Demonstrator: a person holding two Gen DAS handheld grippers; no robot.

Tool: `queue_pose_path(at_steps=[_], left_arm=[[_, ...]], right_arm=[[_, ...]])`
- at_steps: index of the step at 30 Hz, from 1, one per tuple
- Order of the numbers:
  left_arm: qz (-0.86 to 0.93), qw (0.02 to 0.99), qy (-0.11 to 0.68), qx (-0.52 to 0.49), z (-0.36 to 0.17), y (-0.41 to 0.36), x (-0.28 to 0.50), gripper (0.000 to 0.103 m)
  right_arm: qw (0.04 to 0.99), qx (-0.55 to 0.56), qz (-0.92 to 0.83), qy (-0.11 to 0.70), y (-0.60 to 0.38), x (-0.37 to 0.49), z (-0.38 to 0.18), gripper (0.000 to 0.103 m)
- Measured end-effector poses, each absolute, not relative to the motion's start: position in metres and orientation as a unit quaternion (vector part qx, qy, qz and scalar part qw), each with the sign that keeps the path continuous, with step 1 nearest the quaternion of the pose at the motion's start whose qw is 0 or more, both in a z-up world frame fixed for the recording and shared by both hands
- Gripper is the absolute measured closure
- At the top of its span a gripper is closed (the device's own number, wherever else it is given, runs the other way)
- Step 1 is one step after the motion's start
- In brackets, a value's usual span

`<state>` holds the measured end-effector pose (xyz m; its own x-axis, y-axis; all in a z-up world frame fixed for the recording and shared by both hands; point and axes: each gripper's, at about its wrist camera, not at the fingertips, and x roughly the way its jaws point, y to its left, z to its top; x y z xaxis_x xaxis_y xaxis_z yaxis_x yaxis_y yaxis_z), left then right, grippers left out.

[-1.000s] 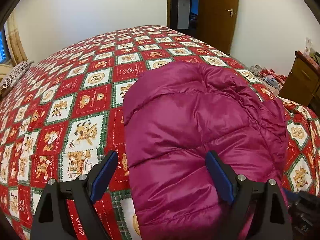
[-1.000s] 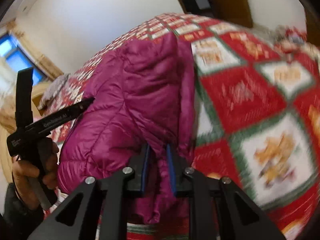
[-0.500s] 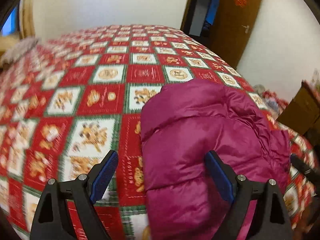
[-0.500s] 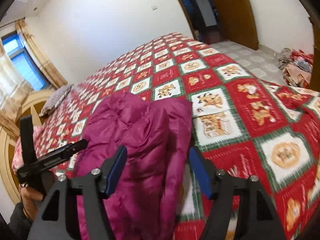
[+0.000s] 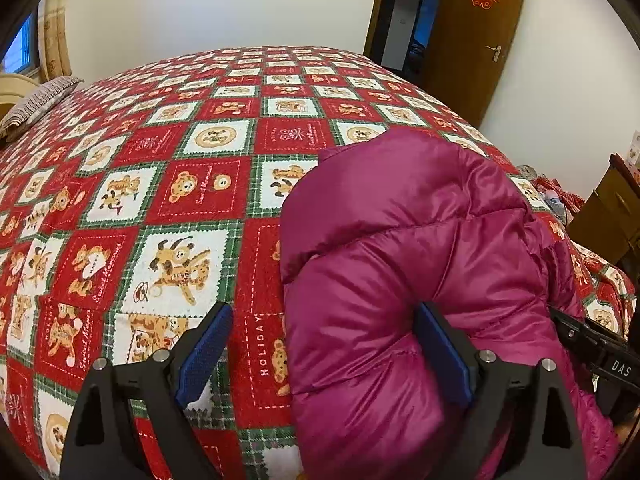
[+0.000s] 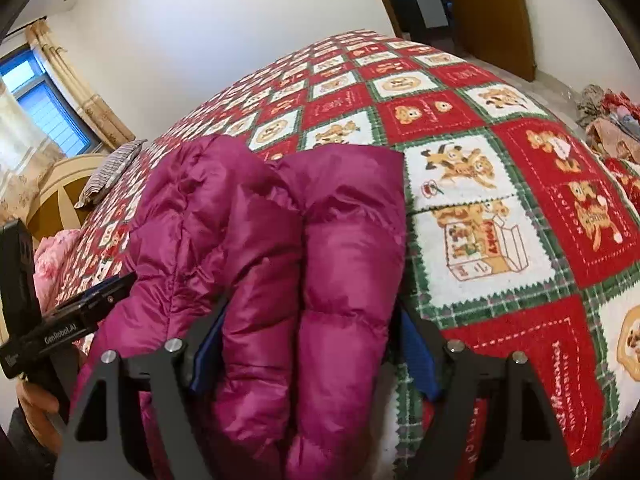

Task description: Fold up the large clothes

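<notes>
A magenta puffer jacket [image 5: 404, 256] lies folded into a thick bundle on the bed near its front edge; it also shows in the right wrist view [image 6: 272, 240]. My left gripper [image 5: 324, 352] is open, its jaws wide apart over the jacket's left edge, the right finger pressing into the padding. My right gripper [image 6: 312, 344] is open, its jaws straddling the near end of the bundle without clamping it. The left gripper's body [image 6: 68, 320] shows at the left of the right wrist view.
The bed carries a red, green and white bear-patterned blanket [image 5: 192, 184]. A striped pillow [image 5: 36, 100] lies at the headboard. A wooden dresser [image 5: 612, 208] and a heap of clothes on the floor [image 6: 608, 116] stand right of the bed. A brown door [image 5: 476, 36] is behind.
My right gripper let go of the jacket's fold and opened wide, then came down around the bundle's near end. My left gripper stayed open and swung slightly.
</notes>
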<state>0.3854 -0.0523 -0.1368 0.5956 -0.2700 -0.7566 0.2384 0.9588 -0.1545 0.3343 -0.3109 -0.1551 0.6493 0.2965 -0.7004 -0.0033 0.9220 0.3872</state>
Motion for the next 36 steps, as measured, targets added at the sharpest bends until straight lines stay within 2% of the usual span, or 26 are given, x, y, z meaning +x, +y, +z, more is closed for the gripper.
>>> queue_pose_path(at_steps=[7, 11, 20, 21, 23, 24, 26, 28, 33, 36], left_arm=[[-0.162, 0.887, 0.426, -0.075, -0.137, -0.032, 0.387, 0.010], [-0.214, 0.838, 0.476, -0.163, -0.162, -0.033, 0.397, 0.009], [-0.263, 0.833, 0.474, -0.111, -0.160, -0.066, 0.404, 0.010], [-0.261, 0.837, 0.470, -0.097, -0.158, -0.071, 0.402, 0.015], [-0.258, 0.844, 0.463, -0.079, -0.154, -0.075, 0.396, 0.022], [-0.254, 0.848, 0.459, -0.071, -0.153, -0.076, 0.393, 0.026], [-0.248, 0.854, 0.453, -0.061, -0.151, -0.074, 0.388, 0.033], [-0.244, 0.860, 0.445, -0.053, -0.147, -0.072, 0.381, 0.044], [-0.233, 0.873, 0.428, -0.011, -0.130, -0.078, 0.352, 0.056], [-0.234, 0.876, 0.423, -0.004, -0.121, -0.079, 0.334, 0.058]], right_arm=[[0.896, 0.173, 0.092, 0.398, -0.310, 0.334, -0.158, 0.022], [0.899, 0.165, 0.098, 0.393, -0.307, 0.333, -0.159, 0.022], [0.897, 0.157, 0.113, 0.397, -0.302, 0.336, -0.160, 0.023], [0.897, 0.154, 0.113, 0.398, -0.300, 0.336, -0.160, 0.025], [0.895, 0.147, 0.120, 0.403, -0.296, 0.336, -0.159, 0.040], [0.893, 0.147, 0.125, 0.406, -0.292, 0.335, -0.158, 0.044], [0.888, 0.152, 0.131, 0.414, -0.288, 0.335, -0.158, 0.057], [0.885, 0.160, 0.124, 0.419, -0.283, 0.331, -0.157, 0.062], [0.880, 0.184, 0.116, 0.423, -0.277, 0.310, -0.152, 0.069], [0.876, 0.212, 0.114, 0.417, -0.281, 0.288, -0.149, 0.071]])
